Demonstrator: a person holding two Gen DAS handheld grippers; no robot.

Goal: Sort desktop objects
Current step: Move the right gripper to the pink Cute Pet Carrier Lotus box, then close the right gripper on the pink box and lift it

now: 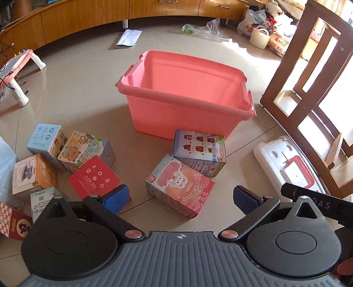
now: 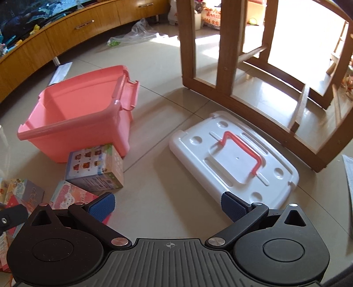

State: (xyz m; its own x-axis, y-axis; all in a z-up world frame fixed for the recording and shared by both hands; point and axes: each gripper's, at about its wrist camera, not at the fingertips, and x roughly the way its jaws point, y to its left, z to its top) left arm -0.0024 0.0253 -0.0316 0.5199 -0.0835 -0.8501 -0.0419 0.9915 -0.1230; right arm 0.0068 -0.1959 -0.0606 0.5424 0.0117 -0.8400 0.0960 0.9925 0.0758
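Observation:
An empty pink storage bin [image 1: 185,92] [image 2: 72,119] stands on the tiled floor. Several small toy boxes lie in front of it. A pink bear box [image 1: 179,185] [image 2: 70,194] lies flat just ahead of my left gripper [image 1: 181,198], which is open with nothing between its blue pads. Behind it stands a blue box with bear pictures [image 1: 199,151] [image 2: 94,167]. A red box [image 1: 94,178] and other boxes [image 1: 86,150] cluster at the left. My right gripper [image 2: 167,206] is open above bare floor, between the boxes and the bin's white lid [image 2: 233,159] [image 1: 284,163].
A brown wooden chair frame [image 1: 308,72] [image 2: 253,72] stands to the right, close to the lid. A wooden cabinet [image 1: 88,19] runs along the back. A small toy table [image 1: 19,64] is at the left, and bags and a white basket [image 1: 260,36] at the far right.

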